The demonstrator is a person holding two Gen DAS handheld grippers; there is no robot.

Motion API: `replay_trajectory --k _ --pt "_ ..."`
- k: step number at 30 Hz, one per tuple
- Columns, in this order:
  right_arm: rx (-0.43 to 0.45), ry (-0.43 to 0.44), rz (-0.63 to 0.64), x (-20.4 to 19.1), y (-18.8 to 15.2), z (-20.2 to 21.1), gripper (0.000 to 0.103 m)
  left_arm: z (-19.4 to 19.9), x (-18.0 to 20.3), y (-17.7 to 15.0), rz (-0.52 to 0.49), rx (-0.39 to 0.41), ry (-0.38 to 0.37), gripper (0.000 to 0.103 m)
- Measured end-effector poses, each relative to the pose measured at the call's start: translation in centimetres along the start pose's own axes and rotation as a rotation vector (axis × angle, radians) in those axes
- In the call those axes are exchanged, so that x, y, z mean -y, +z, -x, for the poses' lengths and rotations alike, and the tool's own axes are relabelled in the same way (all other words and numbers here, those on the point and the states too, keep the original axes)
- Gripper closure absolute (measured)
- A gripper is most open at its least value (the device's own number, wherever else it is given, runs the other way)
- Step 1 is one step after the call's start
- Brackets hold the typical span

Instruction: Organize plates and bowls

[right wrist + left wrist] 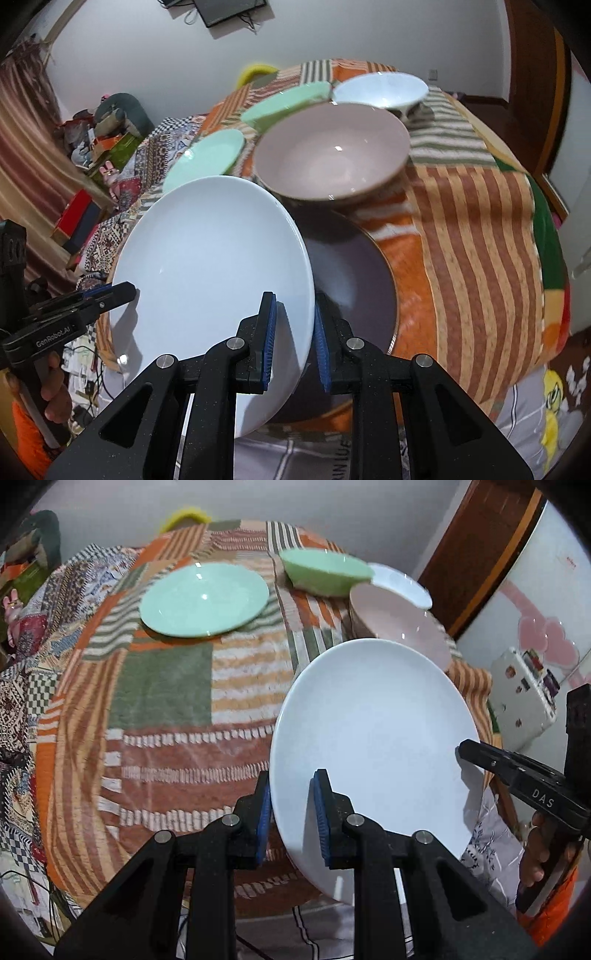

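In the left wrist view, the white plate (373, 734) was held tilted above the desk (166, 686), nearer than the pink bowl (402, 627), its rim clamped by the left gripper (291, 816). In the right wrist view, the right gripper (293, 339) was clamped on the plate's opposite rim, over the dark plate (354, 280).

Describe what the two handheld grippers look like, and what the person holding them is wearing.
Both are black, speckled plastic tools with two angular fingers, silver pivot pins and ribbed blue pads. The left gripper carries white "GenRobot.AI" lettering on its side, visible in the right wrist view; the right gripper shows "DAS" in the left wrist view. No cables are visible on either. The person wears an orange sleeve.
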State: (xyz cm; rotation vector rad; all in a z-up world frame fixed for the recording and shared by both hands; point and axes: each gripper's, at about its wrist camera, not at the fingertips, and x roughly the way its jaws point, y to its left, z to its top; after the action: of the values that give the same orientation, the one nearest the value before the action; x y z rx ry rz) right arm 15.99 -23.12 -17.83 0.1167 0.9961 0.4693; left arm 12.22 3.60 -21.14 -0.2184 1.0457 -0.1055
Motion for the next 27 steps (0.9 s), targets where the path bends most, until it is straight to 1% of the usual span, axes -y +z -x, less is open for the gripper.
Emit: replay_trajectory --k 6,10,14,19,27 --pt "-0.026 -0.016 -0.035 1.4 -1.1 -0.4 0.083 -2.3 0.9 -0.2 -0.006 -0.058 -0.01 0.082" --pt "-0.031 -0.018 -0.059 2.3 -1.2 -0.3 0.083 -3.4 1.6 0.0 -0.014 -0.084 -0.016 0.082" --pt "-0.033 -0.027 -0.079 3.2 -1.3 -0.3 0.083 -4.2 2.3 0.4 -0.028 -0.089 -0.01 0.082" --pt "-0.033 -0.039 -0.089 3.5 -1.2 -0.4 0.083 -5.1 2.4 0.8 -0.02 -0.099 -0.007 0.082" --pt "-0.021 -0.03 -0.11 3.8 -1.1 -0.6 0.083 -6.0 2.8 1.4 -0.028 -0.088 0.016 0.079"
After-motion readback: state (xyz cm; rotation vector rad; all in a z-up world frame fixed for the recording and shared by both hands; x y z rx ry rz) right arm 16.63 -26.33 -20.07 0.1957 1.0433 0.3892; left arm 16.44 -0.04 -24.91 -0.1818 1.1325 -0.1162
